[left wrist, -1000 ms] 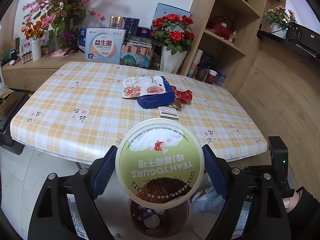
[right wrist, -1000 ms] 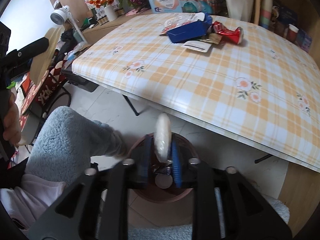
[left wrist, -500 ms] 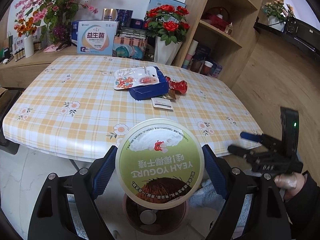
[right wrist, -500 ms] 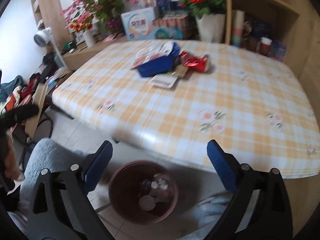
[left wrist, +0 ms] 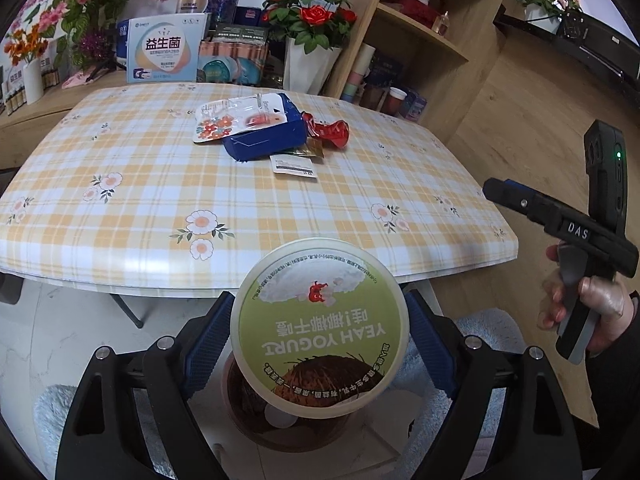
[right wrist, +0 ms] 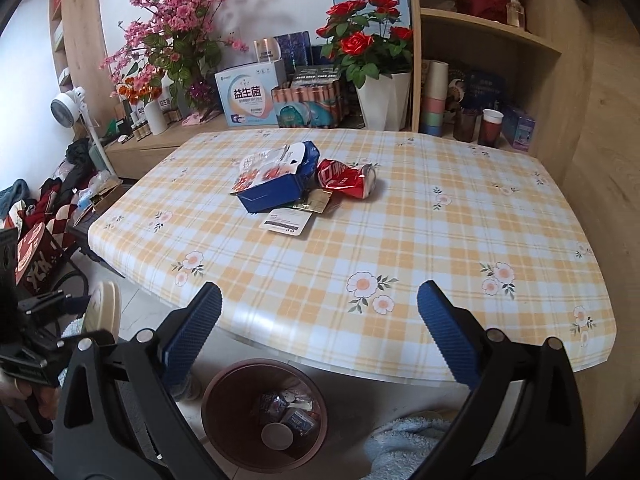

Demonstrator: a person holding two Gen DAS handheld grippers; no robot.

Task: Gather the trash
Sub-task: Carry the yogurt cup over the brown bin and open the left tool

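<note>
Left wrist view: left tongs (left wrist: 320,332) pinch a round green-topped yogurt tub lid (left wrist: 320,330) over the brown plastic waste bin (right wrist: 264,412) on the floor, as before. Right tongs (right wrist: 318,332), spread and empty, have risen toward the plaid-clothed table (right wrist: 400,232); blue carton (right wrist: 280,188), crushed red can (right wrist: 346,178), white label (right wrist: 286,222) remain there.
</note>
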